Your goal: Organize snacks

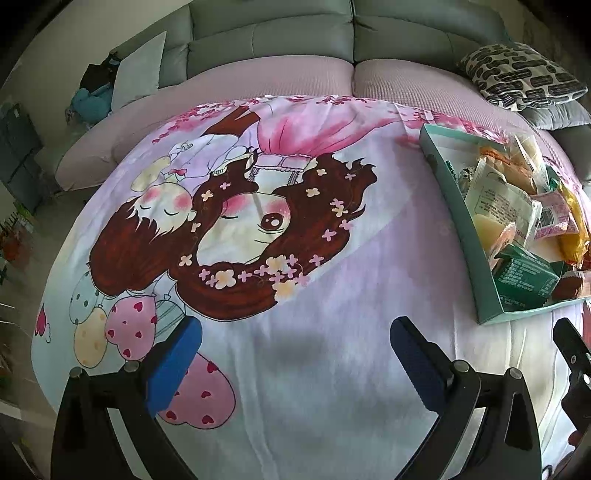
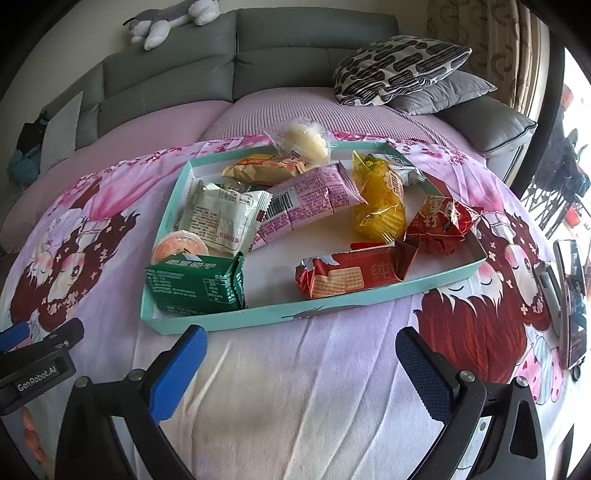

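Right wrist view looks over a shallow teal tray (image 2: 236,320) lying on a cartoon-print cloth (image 2: 332,387) that covers the surface in front of a grey sofa (image 2: 280,62). Its own tool, the right gripper (image 2: 300,354), hangs just short of the tray's near wall with its blue-padded fingers (image 2: 177,373) spread wide and nothing between them. Inside the tray, a green packet (image 2: 195,284) sits in the near left corner, with a small orange-lidded cup (image 2: 179,245) just behind it and a white packet (image 2: 221,218) beyond that. A pink packet (image 2: 310,199) lies slanted across the middle, a yellow bag (image 2: 376,206) stands to its right, and a red cracker packet (image 2: 354,275) lies along the near wall. A crumpled red bag (image 2: 439,225) rests against the right wall, and a clear bag of pale buns (image 2: 306,142) leans over the far rim beside an orange-printed packet (image 2: 266,168). A phone (image 2: 572,306) lies on the cloth at the far right, well apart from the tray. A patterned cushion (image 2: 399,66) sits on the sofa, and a plush toy (image 2: 166,18) lies on its backrest. Left wrist view shows the left gripper (image 1: 295,354) above bare cloth, its fingers likewise wide apart and empty, with the tray off to its right.
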`<action>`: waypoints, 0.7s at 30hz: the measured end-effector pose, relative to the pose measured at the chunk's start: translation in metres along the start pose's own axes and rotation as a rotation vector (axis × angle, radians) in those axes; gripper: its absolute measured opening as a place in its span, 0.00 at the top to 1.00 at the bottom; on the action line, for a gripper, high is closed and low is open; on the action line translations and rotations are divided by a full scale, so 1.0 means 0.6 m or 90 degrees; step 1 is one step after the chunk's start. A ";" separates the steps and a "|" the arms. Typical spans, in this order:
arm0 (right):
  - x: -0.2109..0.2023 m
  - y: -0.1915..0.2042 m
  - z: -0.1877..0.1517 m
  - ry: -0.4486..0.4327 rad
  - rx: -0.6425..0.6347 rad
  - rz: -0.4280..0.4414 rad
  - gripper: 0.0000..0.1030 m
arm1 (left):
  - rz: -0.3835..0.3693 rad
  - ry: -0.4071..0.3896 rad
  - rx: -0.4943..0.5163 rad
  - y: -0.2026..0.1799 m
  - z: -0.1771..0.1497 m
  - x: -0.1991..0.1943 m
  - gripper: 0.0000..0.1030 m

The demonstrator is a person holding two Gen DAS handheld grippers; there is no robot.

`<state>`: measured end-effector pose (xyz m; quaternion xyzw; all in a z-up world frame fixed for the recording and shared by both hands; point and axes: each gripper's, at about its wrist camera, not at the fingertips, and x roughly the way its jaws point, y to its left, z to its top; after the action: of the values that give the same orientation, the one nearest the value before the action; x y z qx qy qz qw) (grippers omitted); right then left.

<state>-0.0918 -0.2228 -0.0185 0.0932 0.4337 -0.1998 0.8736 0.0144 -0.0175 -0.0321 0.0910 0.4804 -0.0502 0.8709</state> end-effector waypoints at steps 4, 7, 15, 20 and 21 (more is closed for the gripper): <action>0.001 0.000 0.000 0.002 0.000 0.000 0.00 | 0.000 -0.003 0.000 -0.001 0.000 -0.001 0.01; 0.002 0.000 -0.001 0.003 -0.002 0.000 0.00 | 0.001 -0.005 0.001 -0.002 0.000 -0.002 0.01; 0.003 0.000 -0.001 0.003 -0.002 -0.001 0.00 | 0.001 -0.010 0.003 -0.001 0.000 -0.004 0.01; 0.003 0.001 -0.001 0.004 -0.004 -0.001 0.00 | 0.001 -0.015 0.003 -0.001 0.000 -0.007 0.01; 0.004 0.001 -0.001 0.005 -0.003 -0.001 0.00 | 0.002 -0.017 0.003 -0.001 0.000 -0.008 0.01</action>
<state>-0.0909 -0.2227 -0.0206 0.0912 0.4376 -0.1992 0.8720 0.0121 -0.0180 -0.0282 0.0931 0.4686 -0.0509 0.8770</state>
